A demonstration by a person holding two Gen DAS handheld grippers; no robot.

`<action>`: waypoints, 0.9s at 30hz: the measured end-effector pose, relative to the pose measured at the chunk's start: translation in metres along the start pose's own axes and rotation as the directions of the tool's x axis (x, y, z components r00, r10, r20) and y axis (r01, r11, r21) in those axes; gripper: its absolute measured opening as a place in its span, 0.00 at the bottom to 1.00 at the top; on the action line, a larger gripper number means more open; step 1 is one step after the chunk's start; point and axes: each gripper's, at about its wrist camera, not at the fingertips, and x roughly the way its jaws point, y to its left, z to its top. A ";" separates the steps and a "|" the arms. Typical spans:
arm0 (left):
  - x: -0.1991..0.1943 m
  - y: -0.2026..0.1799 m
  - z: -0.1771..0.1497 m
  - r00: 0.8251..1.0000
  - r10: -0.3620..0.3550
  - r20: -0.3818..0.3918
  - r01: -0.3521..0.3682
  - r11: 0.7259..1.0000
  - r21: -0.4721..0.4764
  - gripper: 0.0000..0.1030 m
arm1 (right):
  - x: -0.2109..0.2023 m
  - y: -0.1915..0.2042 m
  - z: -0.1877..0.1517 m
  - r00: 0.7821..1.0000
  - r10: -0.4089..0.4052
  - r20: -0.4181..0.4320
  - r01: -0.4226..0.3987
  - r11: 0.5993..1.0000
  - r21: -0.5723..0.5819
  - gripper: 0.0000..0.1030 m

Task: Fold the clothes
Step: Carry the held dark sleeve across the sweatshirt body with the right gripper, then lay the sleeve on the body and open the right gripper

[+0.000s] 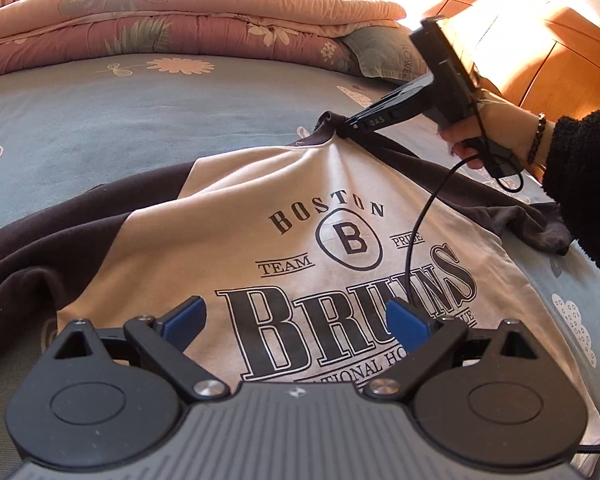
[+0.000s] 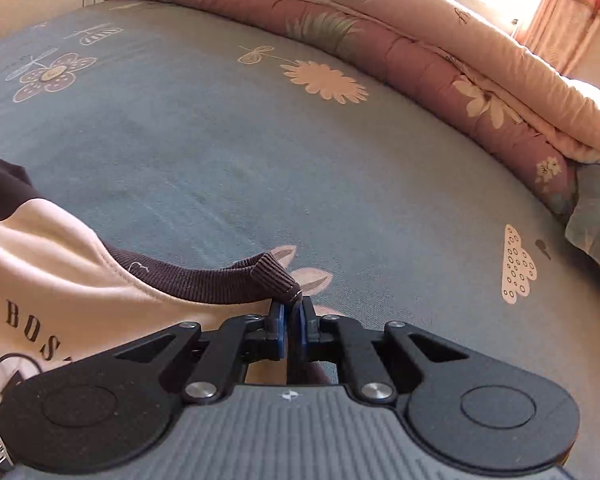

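The sweatshirt [image 1: 228,216] lies front-up on the blue-grey flowered bedsheet [image 1: 100,120], cream body with dark brown sleeves, the BOSTON BRUINS print [image 1: 340,304] facing up; the right gripper [image 2: 291,307] has its blue pads [image 2: 277,330] pressed together on the dark ribbed collar [image 2: 220,280], pinching a fold of it at the very tip; from the left wrist view that same right gripper [image 1: 346,130] bites the neckline and the cream fabric puckers in creases toward the pinch; the person's right hand [image 1: 488,136] wraps the handle, a beaded bracelet [image 1: 537,138] at the wrist and a black cable [image 1: 424,216] trailing across the shirt; the left gripper [image 1: 296,320] sits low over the chest print, blue fingertips [image 1: 406,326] spread wide, nothing between them; a folded pink floral quilt [image 1: 172,12] is stacked along the far edge of the bed; a wooden cabinet [image 1: 560,64] glows in sunlight to the right.
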 end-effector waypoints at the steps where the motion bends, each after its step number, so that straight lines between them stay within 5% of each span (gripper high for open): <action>1: 0.000 0.000 0.000 1.000 0.001 -0.001 -0.001 1.000 0.000 0.93 | 0.010 0.003 0.001 1.000 -0.019 -0.006 0.019 1.000 0.006 0.11; 5: 0.000 -0.001 -0.001 1.000 0.005 -0.005 -0.005 1.000 0.000 0.93 | 0.024 0.003 -0.006 0.999 -0.032 -0.007 0.032 0.997 0.075 0.12; 7: 0.001 -0.001 -0.001 1.000 0.007 -0.007 -0.007 1.000 0.000 0.93 | 0.011 -0.004 -0.007 0.999 -0.031 0.010 0.030 0.993 0.119 0.29; 11: 0.000 -0.002 0.000 1.000 0.009 -0.014 -0.009 1.000 0.003 0.93 | -0.036 -0.004 -0.014 0.999 -0.032 0.032 0.027 0.988 0.150 0.44; 13: 0.000 -0.004 -0.001 1.000 0.016 -0.021 -0.015 1.000 0.013 0.93 | -0.060 -0.003 -0.023 0.999 -0.011 0.042 0.003 0.982 0.191 0.68; 20: 0.002 -0.009 -0.002 1.000 0.011 -0.028 -0.010 1.000 0.028 0.93 | -0.059 -0.011 -0.084 0.991 0.125 -0.046 -0.092 0.895 0.436 0.77; 27: 0.009 -0.004 -0.004 0.999 0.028 -0.045 -0.027 1.000 0.015 0.93 | -0.016 -0.048 -0.087 0.999 -0.037 -0.022 0.043 0.818 0.573 0.89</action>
